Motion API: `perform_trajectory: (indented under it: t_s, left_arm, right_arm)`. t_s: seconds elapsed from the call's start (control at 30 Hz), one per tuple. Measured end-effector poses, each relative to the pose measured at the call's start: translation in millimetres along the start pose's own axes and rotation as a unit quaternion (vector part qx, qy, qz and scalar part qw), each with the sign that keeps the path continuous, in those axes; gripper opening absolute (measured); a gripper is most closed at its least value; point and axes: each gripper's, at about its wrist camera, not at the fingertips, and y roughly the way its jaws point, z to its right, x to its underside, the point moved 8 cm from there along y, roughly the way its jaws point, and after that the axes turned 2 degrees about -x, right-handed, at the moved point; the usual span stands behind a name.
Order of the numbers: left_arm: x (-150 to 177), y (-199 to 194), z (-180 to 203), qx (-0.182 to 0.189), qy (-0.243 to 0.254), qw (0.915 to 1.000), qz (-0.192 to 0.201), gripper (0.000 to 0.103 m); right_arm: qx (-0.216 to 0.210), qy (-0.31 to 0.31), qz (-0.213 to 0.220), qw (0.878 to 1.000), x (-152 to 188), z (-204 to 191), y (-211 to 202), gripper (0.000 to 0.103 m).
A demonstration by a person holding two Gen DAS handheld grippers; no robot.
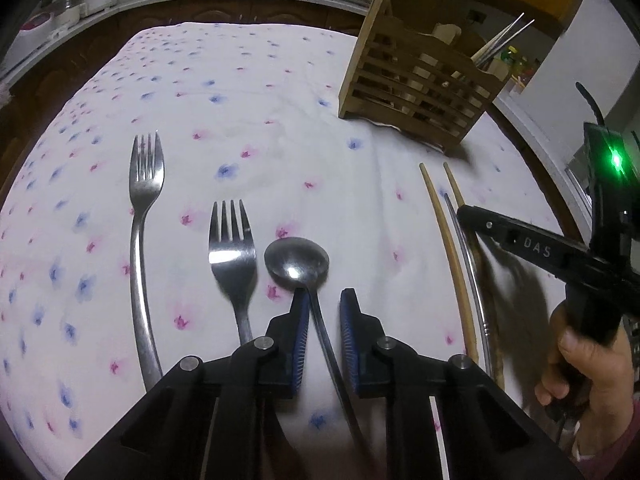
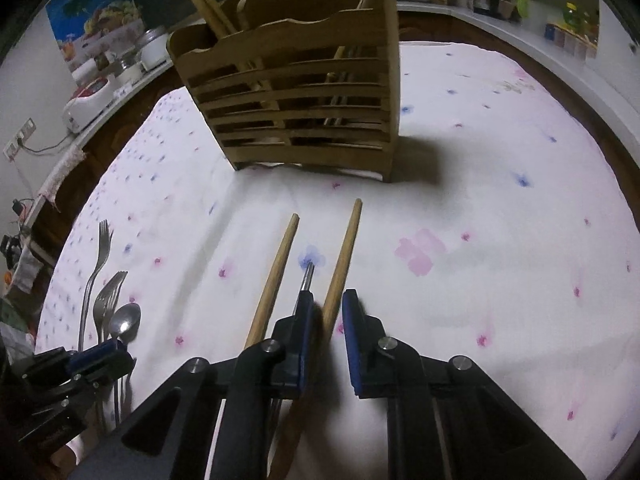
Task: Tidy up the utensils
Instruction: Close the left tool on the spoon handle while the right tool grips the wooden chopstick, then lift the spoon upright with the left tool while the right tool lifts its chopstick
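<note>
Left wrist view: my left tongs (image 1: 325, 300) stand open astride the spoon (image 1: 297, 261) handle, its near end cut off. Right wrist view: my right tongs (image 2: 327, 300) open around one wooden chopstick (image 2: 340, 264); motion blur hides contact. Wooden holder (image 2: 296, 108) stands far on the table (image 2: 500, 240).

Lettering you could read: one marking only

You saw "DAS" in pale capitals on the black arm of the right gripper (image 1: 466, 216); nothing else was legible.
</note>
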Motion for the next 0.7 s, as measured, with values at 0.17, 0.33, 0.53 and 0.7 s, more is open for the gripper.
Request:
perform_trajectory:
  t_s: [0.17, 0.33, 0.53, 0.7]
  left_arm:
    - [-1.6, 2.3, 4.0, -0.015, 0.015, 0.9998, 0.0, 0.008]
    - [-3.4, 3.2, 5.4, -0.017, 0.02, 0.9997, 0.001, 0.005]
    - [-3.6, -5.9, 8.9, -0.004, 0.012, 0.9999, 0.009, 0.002]
    - [-3.9, -29.1, 17.9, 0.012, 0.018, 0.9993, 0.03, 0.002]
  right_arm:
    - [-0.001, -0.004, -0.012, 1.0, -5.1, -0.6, 4.8, 0.016]
    - [-0.003, -0.003, -0.001, 1.0, -5.2, 0.4, 3.0, 0.009]
    - [-0.028, 0.019, 0.025, 0.999, -2.9, 4.7, -18.7, 0.007]
    - [-0.053, 0.035, 0.053, 0.997, -2.2, 9.1, -48.9, 0.007]
